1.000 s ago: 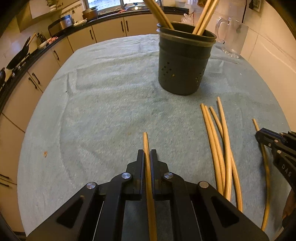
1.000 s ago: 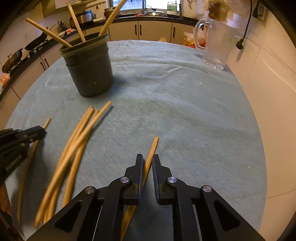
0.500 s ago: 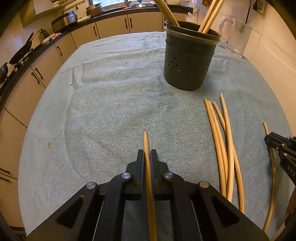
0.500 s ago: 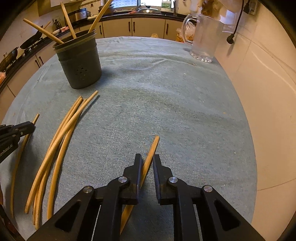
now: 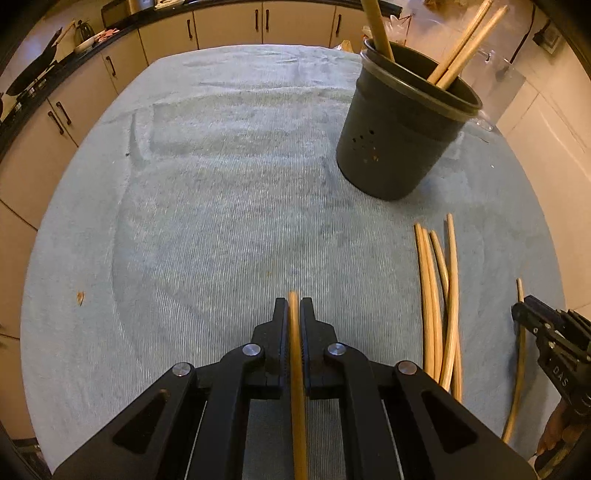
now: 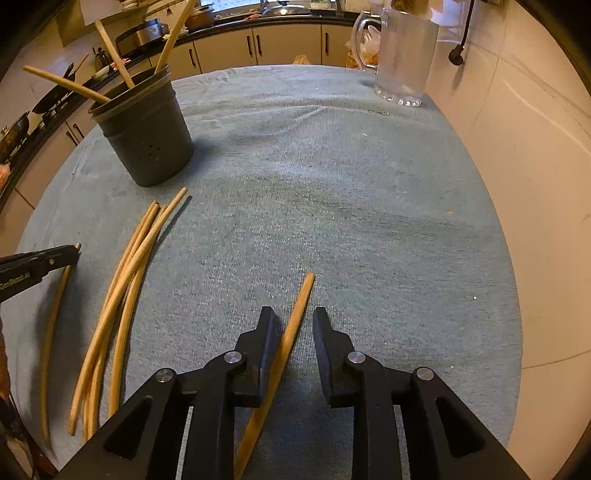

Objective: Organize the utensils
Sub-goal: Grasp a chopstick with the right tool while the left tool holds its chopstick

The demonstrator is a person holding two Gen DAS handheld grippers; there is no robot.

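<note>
My left gripper (image 5: pixel 293 304) is shut on a wooden chopstick (image 5: pixel 296 373) whose tip pokes out just past the fingertips, low over the blue-grey cloth. A dark perforated utensil holder (image 5: pixel 399 144) with several chopsticks in it stands ahead to the right. My right gripper (image 6: pixel 293 317) is opening. A chopstick (image 6: pixel 301 299) lies on the cloth between its jaws, close to the left finger, and neither pad presses on it. The holder (image 6: pixel 147 136) is at the far left in the right wrist view. The right gripper (image 5: pixel 546 328) also shows at the left wrist view's right edge.
Several loose chopsticks (image 6: pixel 125 288) lie in a bundle on the cloth between the two grippers, also seen as the bundle (image 5: pixel 439 295). A clear glass mug (image 6: pixel 402 62) stands at the far right by the wall. Kitchen cabinets (image 5: pixel 229 26) run behind the table.
The right gripper's jaws have spread apart and released the chopstick, which now lies on the cloth. The left gripper has shifted and rolled a little, still clamped on its chopstick.
</note>
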